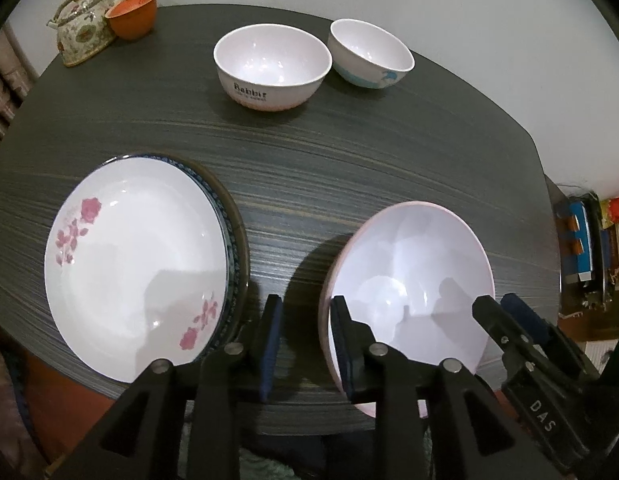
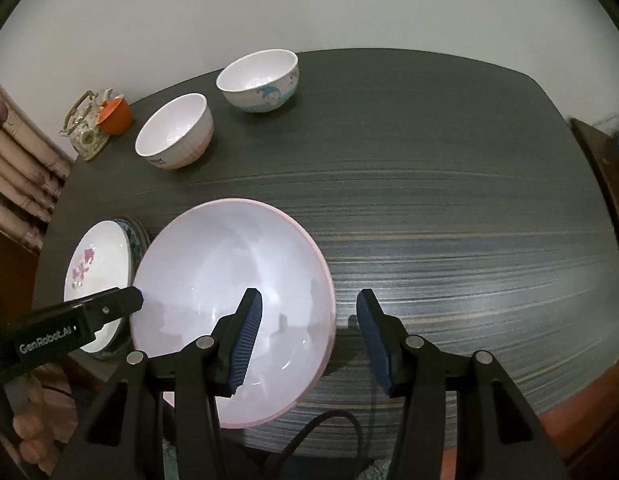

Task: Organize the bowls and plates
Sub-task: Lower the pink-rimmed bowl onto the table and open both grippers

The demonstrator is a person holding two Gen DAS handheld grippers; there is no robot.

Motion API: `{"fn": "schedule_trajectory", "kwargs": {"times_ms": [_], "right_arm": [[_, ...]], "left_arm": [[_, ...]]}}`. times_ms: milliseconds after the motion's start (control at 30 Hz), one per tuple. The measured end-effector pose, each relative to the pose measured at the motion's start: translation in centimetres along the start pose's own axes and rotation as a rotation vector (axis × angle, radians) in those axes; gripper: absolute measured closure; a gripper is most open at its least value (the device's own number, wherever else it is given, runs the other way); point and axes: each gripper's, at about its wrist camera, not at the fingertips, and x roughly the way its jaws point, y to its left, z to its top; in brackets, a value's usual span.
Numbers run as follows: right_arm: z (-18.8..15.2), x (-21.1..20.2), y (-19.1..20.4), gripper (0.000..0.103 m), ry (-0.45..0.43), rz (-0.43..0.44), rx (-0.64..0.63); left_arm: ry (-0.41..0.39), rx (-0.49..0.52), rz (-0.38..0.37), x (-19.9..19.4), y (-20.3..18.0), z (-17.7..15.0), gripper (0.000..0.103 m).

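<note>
Bowl reads "Rabbit"; gripper bodies marked "DAS", "GenRobot.AI".

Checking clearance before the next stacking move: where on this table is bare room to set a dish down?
Bare: the middle band between the Rabbit bowl and the pink plate, and the wide right side of the table in the right wrist view. Crowded: the near left, where the flowered plate sits atop a stack.
</note>
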Motion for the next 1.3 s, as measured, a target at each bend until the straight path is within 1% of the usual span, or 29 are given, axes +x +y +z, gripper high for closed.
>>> {"fn": "schedule_trajectory", "kwargs": {"times_ms": [167, 433, 633, 800, 867, 1067, 1300], "right_arm": [[0.4, -0.4, 0.7, 0.056, -0.014, 0.0, -0.032], [1.5, -1.3, 1.9, 0.056, -0.041, 0.034, -0.104], [2.5, -1.4, 3.1, 0.056, -0.048, 0.041, -0.148], [3.4, -1.2, 4.0, 0.055, -0.044, 0.062, -0.171], [3.8, -1.0, 4.3, 0.054, -0.044, 0.066, -0.177], [5.1, -0.2, 5.1, 0.054, -0.03, 0.114, -0.198], [6.8, 1.2, 5.9, 0.054, -0.009, 0.131, -0.223]], "left_arm": [[-0.004, -0.003, 0.004, -0.3, 0.4, 0.1, 0.071], [-0.029, -0.01, -0.001, -1.1, 1.1, 0.5, 0.066], [-0.038, -0.018, -0.005, -1.5, 1.8, 1.0, 0.064], [-0.04, -0.036, 0.006, -1.4, 2.8, 2.2, 0.062], [-0.043, -0.048, 0.012, -1.4, 3.4, 2.5, 0.058], [-0.06, -0.071, 0.011, -1.6, 4.3, 3.8, 0.058], [-0.063, -0.103, 0.028, -1.2, 5.6, 6.0, 0.058]]}}
